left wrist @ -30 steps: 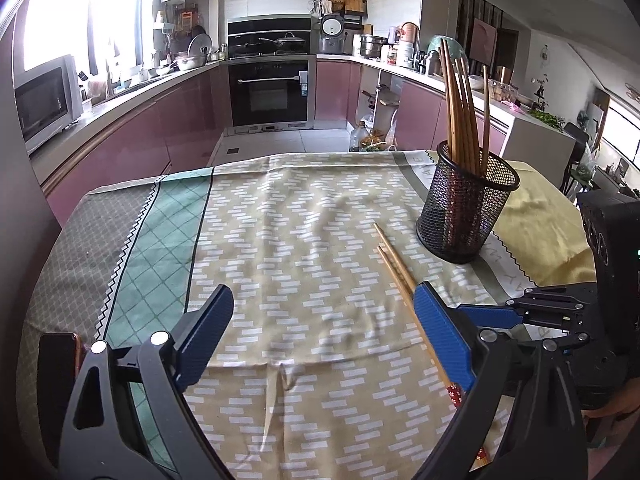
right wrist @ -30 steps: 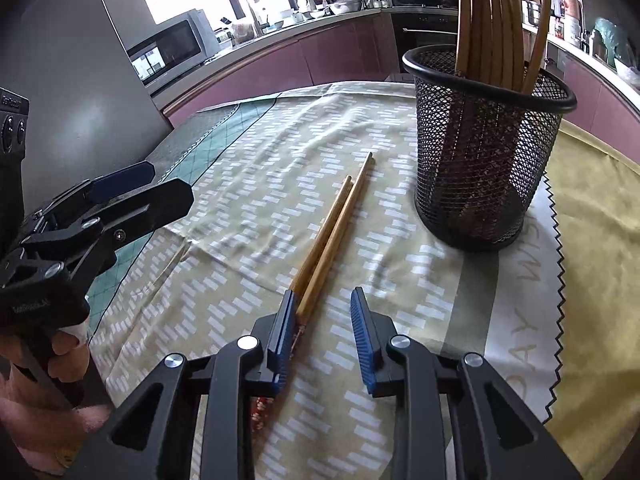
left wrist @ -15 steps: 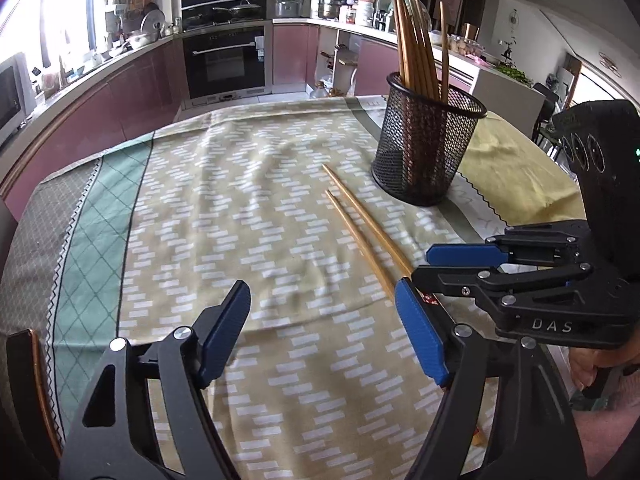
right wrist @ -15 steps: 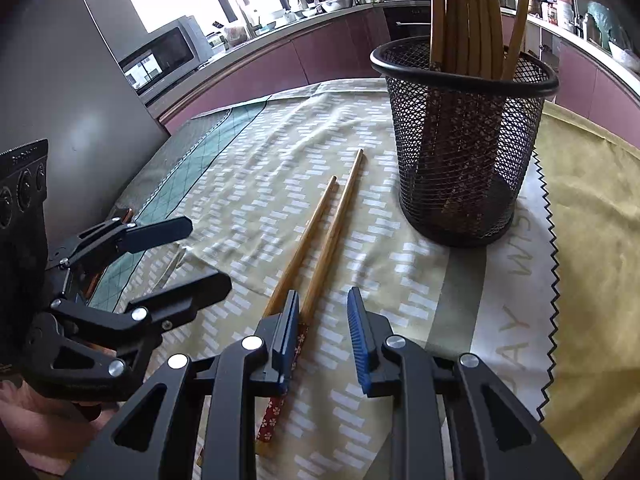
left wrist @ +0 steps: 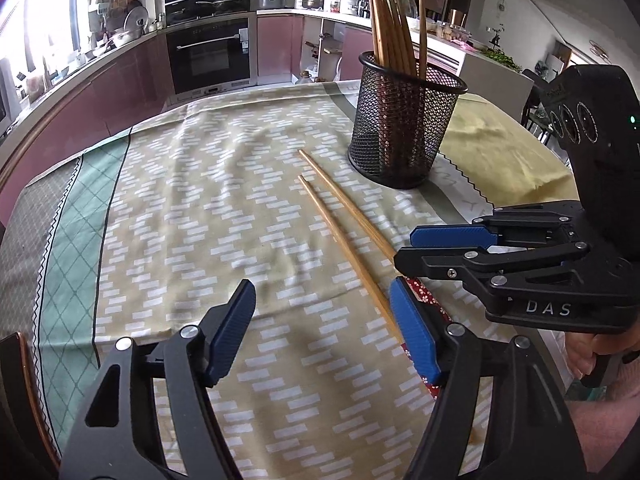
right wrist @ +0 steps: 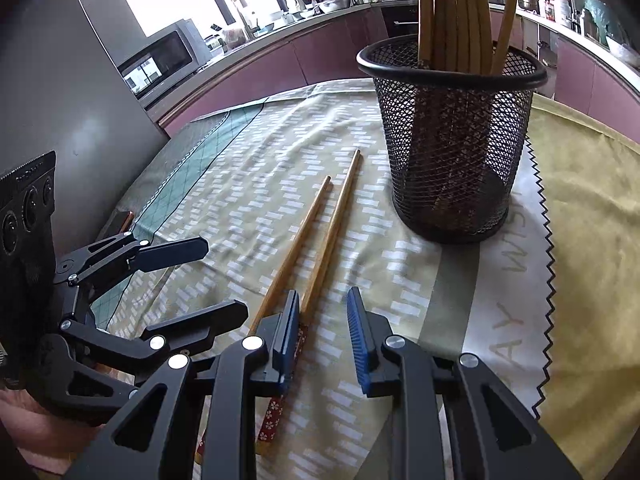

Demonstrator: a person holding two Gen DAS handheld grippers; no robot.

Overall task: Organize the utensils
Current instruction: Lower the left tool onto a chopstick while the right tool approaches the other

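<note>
Right wrist view: right tongs [right wrist: 322, 334] apart over chopsticks [right wrist: 316, 236], perhaps touching; left tongs [left wrist: 322, 330] apart.

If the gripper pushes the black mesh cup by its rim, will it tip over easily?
Probably yes. The mesh cup is tall for its base, and long chopsticks stand well above its rim, so the weight likely sits high. Its open wire mesh looks light. It rests on a loose, wrinkled tablecloth, so it may catch and tip instead of sliding.

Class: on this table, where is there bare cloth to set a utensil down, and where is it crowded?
Free: the patterned cloth left of the two loose chopsticks, up to the green stripe. Crowded: around the mesh holder and where the right gripper and left gripper meet.
</note>
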